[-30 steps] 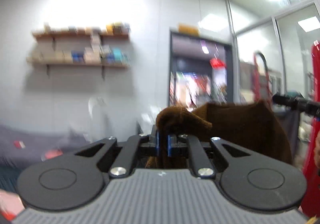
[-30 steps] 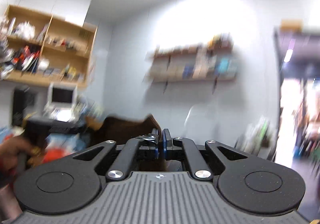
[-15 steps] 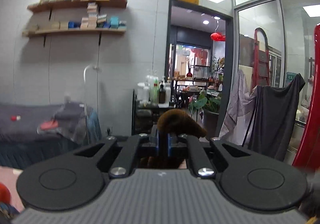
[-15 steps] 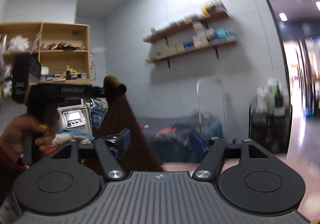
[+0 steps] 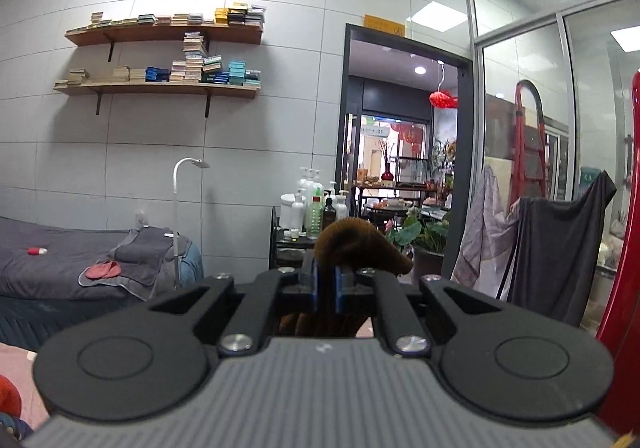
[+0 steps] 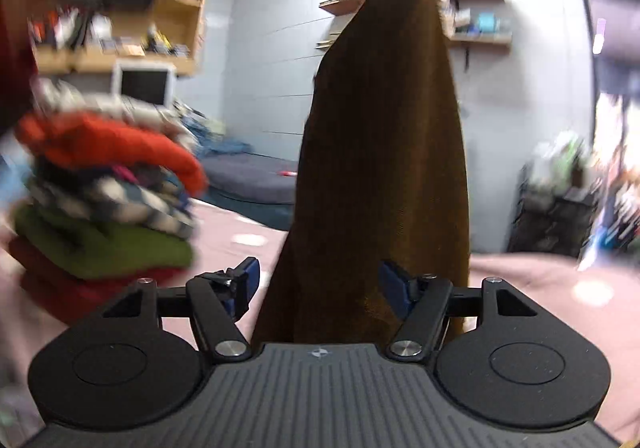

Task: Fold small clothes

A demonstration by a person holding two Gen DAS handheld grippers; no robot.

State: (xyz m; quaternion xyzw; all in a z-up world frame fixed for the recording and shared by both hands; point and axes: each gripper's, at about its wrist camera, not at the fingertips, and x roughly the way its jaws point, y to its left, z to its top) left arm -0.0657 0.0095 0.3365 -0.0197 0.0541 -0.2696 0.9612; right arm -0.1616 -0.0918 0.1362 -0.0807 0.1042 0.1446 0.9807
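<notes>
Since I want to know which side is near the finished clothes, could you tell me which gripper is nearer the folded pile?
Right. The right gripper is open, with the folded pile just to its left. The left gripper, clamped on the brown garment, has no pile in view.

Folded clothes stack [image 6: 108,203] on pink surface [image 6: 540,300]

The garment [image 6: 384,151] hangs from above, its lower part between the spread fingers of the right claw [image 6: 318,282], touching neither pad. To its left a stack of folded clothes [image 6: 104,207] sits on the desk [image 6: 540,288]. Behind lie a bed [image 6: 252,175] and wall shelves [image 6: 476,13]. The left claw [image 5: 327,286] pinches the garment's top fold; a doorway [image 5: 404,151] stands beyond it.
</notes>
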